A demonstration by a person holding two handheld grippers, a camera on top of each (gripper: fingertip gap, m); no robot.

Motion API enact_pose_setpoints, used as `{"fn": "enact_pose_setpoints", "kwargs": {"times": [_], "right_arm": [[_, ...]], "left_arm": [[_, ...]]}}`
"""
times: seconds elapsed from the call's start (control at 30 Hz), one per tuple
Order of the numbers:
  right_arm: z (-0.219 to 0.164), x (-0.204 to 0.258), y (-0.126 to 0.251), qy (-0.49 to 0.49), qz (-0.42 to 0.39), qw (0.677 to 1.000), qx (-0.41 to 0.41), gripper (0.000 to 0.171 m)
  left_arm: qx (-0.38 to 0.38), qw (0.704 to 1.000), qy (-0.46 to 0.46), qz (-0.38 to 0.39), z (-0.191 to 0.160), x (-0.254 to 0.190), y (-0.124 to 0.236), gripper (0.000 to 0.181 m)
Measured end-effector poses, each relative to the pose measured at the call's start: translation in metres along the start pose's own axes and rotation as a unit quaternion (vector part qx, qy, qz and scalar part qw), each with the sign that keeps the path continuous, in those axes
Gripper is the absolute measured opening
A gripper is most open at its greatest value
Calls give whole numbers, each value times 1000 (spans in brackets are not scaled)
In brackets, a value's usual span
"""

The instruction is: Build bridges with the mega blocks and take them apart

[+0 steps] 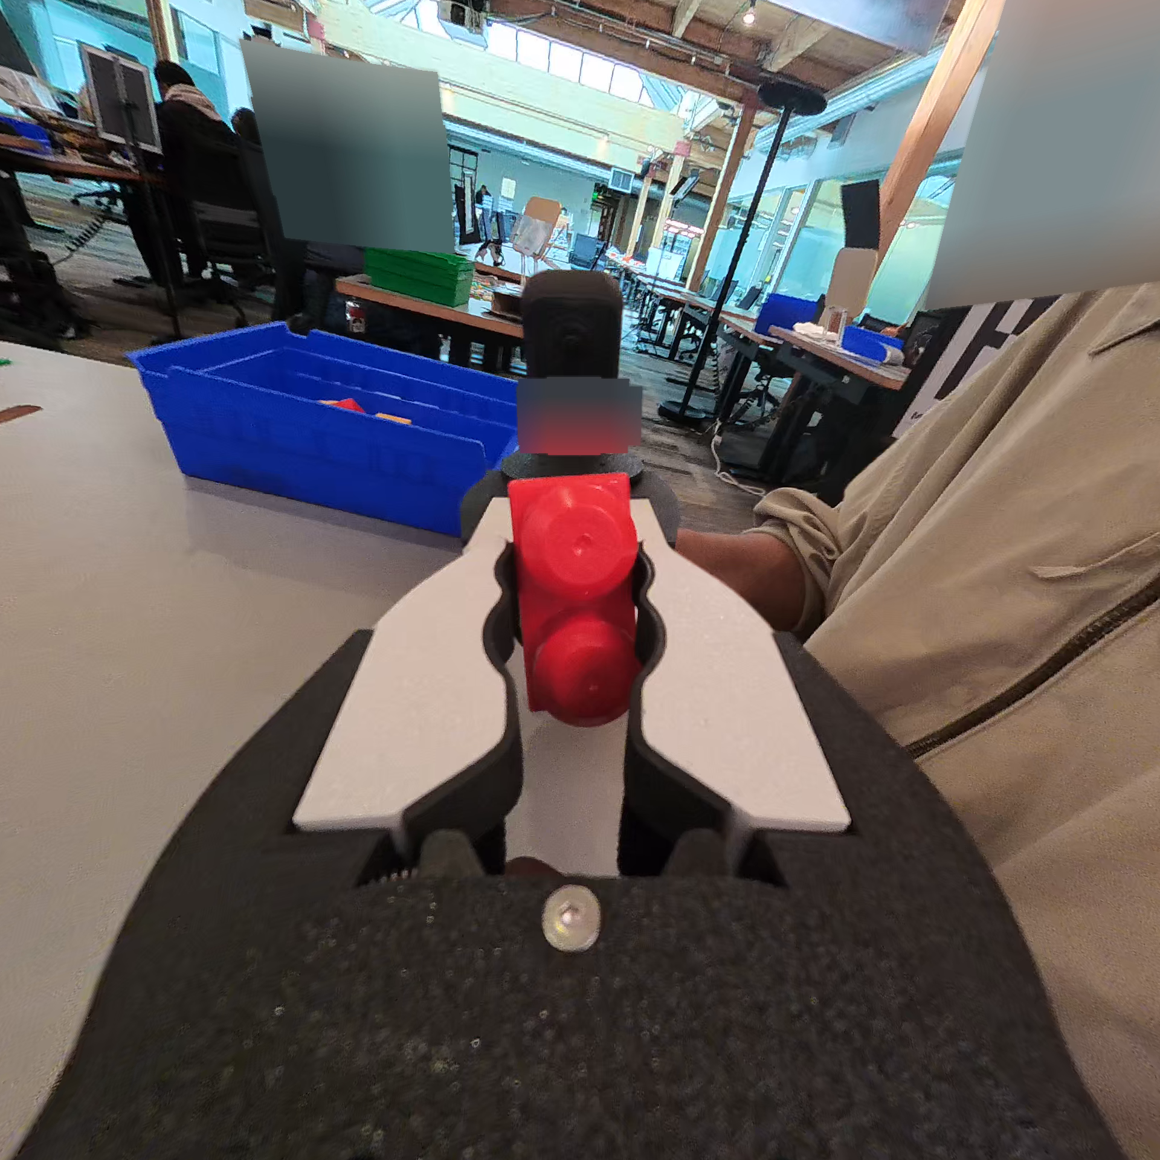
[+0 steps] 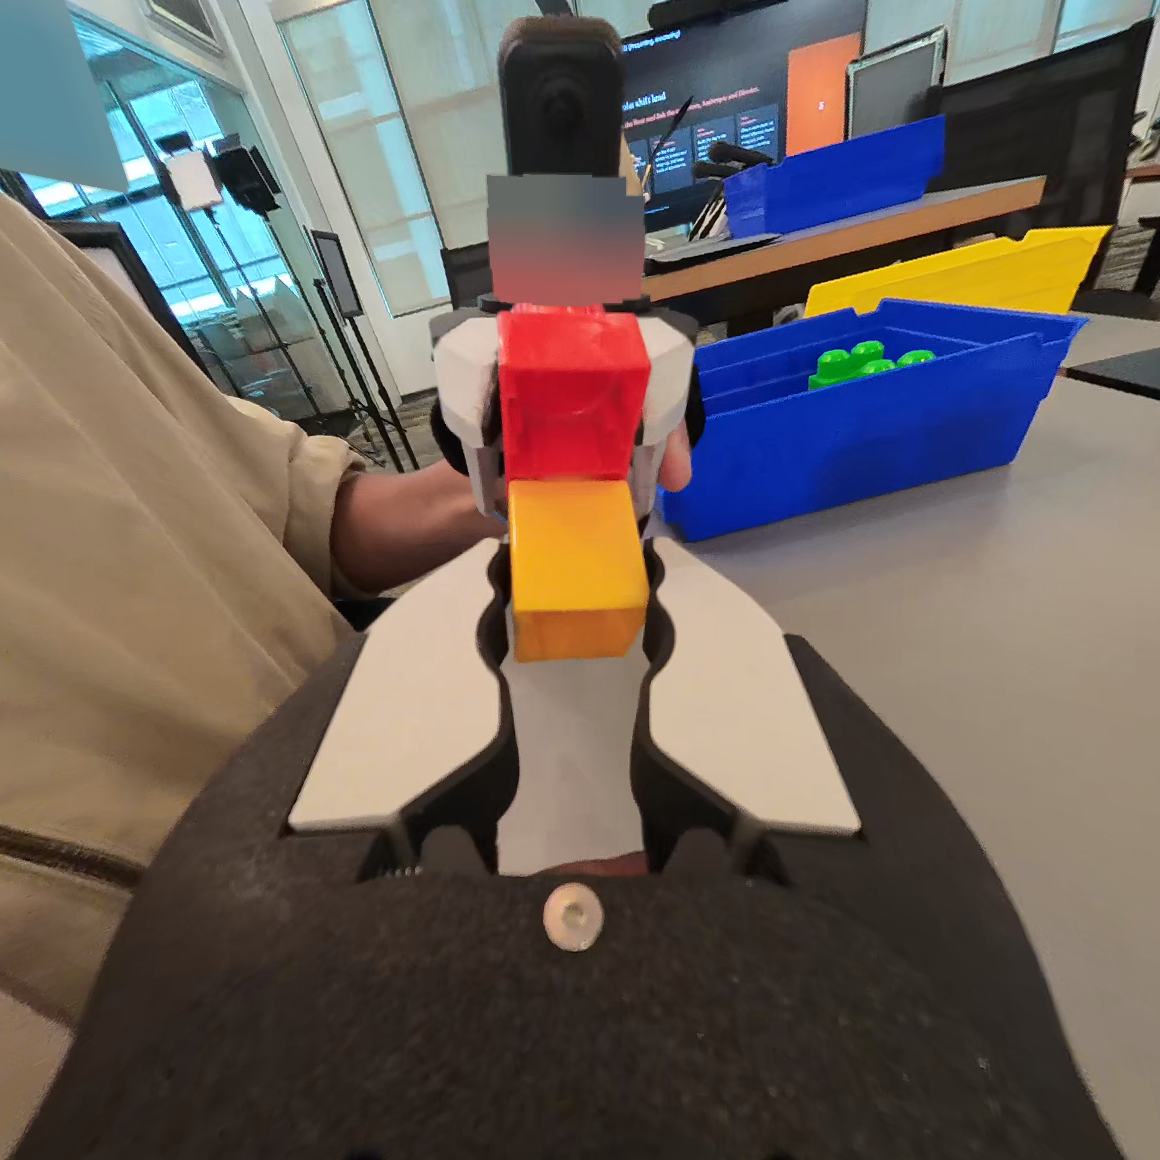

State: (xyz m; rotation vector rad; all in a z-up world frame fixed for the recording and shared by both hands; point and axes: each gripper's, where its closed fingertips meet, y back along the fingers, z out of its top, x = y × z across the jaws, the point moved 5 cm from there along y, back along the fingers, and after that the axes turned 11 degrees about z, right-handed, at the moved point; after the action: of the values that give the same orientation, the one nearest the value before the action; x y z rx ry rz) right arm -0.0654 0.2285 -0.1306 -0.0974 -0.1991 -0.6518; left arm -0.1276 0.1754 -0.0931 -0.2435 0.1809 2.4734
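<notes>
Blocks meet in mid-air above the grey worktop [image 2: 941, 628], held up between our two grippers; our left gripper [image 1: 574, 602] has its jaws clamped on the red block [image 1: 574, 596], studs turned back toward its own camera; our right gripper [image 2: 574, 584] has its jaws clamped on the yellow block [image 2: 574, 565], whose far end touches the red block [image 2: 571, 402] in the right wrist view. Whether the two are pressed fully together or only abutting, we cannot tell from here. Near the worktop's far edge stands a blue bin [image 2: 879, 439] with a green block [image 2: 866, 364] lying in it, and a yellow bin [image 2: 973, 276] sits behind that.

We judge the step in hand to be either seating or parting this pair. To do it well we should keep both grips firm and square on the block sides; move the grippers straight along the stud axis rather than twisting, since a skewed pull could pop one block out of its jaws; and stay over the worktop, so a slip lands there and not beyond its near edge.
</notes>
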Motion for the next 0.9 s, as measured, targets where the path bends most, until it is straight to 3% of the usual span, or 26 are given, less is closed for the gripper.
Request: {"fn": "enact_pose_setpoints", "kwargs": {"times": [0.33, 0.43, 0.67, 0.83, 0.9], "right_arm": [[-16, 10, 17, -8, 16, 1000, 18, 36], [-19, 11, 40, -23, -4, 1000, -1, 36], [-29, 23, 94, 16, -221, 973, 61, 37], [-46, 28, 109, 44, -434, 895, 88, 37], [-56, 32, 109, 35, -482, 873, 70, 37]], "left_arm": [[39, 999, -31, 9, -18, -9, -4, 34], [-3, 1000, -2, 1, -7, -7, 16, 34], [39, 977, -46, 207, -26, 13, 59, 34], [72, 916, -69, 389, -61, 22, 70, 34], [75, 896, -54, 434, -75, 23, 72, 34]]}}
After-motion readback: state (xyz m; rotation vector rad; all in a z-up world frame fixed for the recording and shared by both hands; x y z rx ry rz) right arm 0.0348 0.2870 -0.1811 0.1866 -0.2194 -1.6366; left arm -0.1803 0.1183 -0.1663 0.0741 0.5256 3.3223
